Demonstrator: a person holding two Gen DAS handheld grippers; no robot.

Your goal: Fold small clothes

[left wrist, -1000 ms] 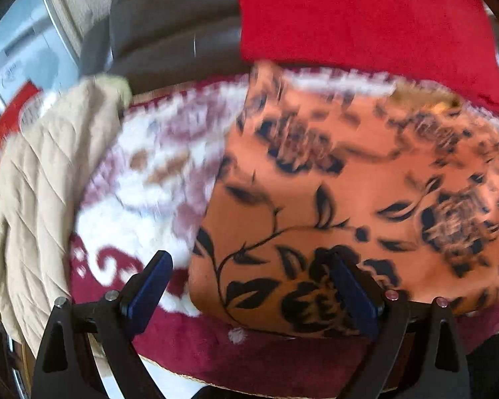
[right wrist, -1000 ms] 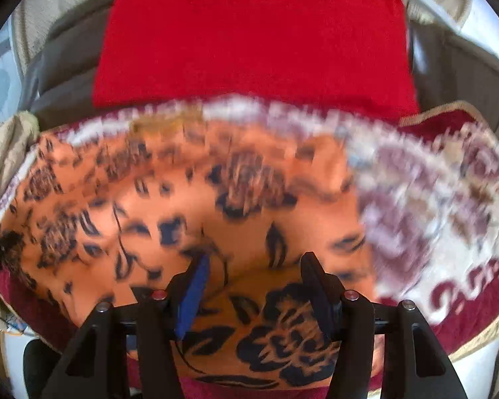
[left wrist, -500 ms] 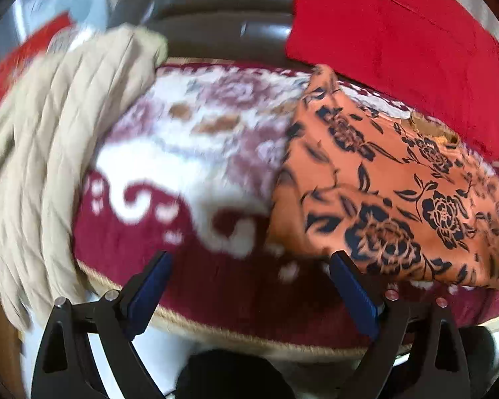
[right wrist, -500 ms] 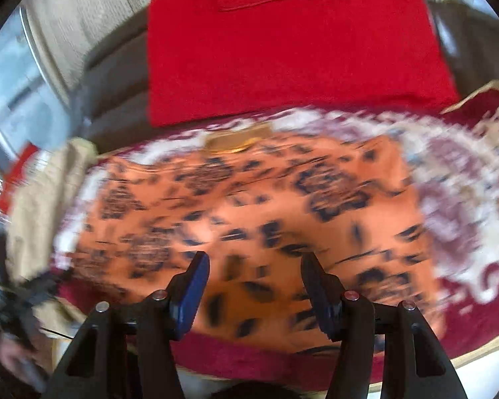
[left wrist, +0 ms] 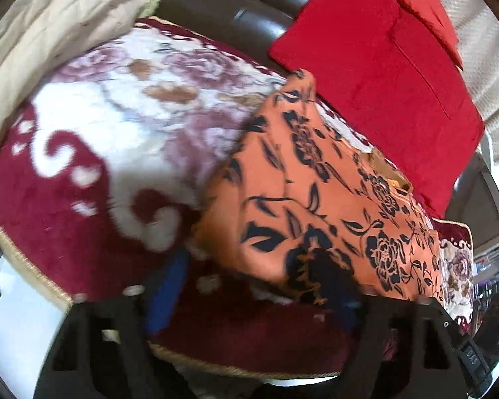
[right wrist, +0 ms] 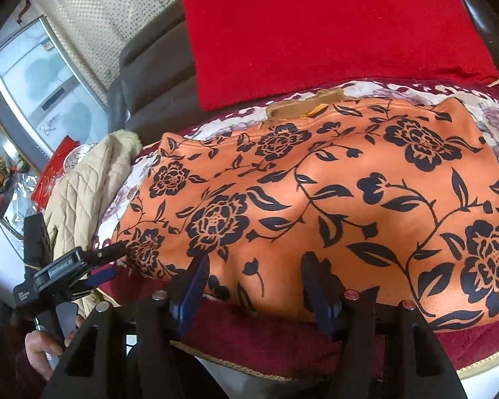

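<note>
An orange garment with black flowers (right wrist: 332,193) lies spread flat on a red and white floral blanket (left wrist: 116,126). Its tan collar (right wrist: 302,108) points to the back. My right gripper (right wrist: 254,282) is open and empty at the garment's near hem. My left gripper (left wrist: 259,286) is open at the garment's near left corner (left wrist: 223,232); it also shows in the right wrist view (right wrist: 106,262), its fingertip close to that corner. Whether it touches the cloth I cannot tell.
A red cushion (right wrist: 332,30) leans against the dark sofa back (right wrist: 153,76) behind the garment. A beige quilted jacket (right wrist: 86,193) lies at the left end of the blanket (right wrist: 282,339). A glass-topped table with clutter (right wrist: 13,179) stands further left.
Both grippers have pulled back from the garment and then come in again toward its near edge. The left gripper swung left and returned to the garment's left corner. The garment now lies flat.
</note>
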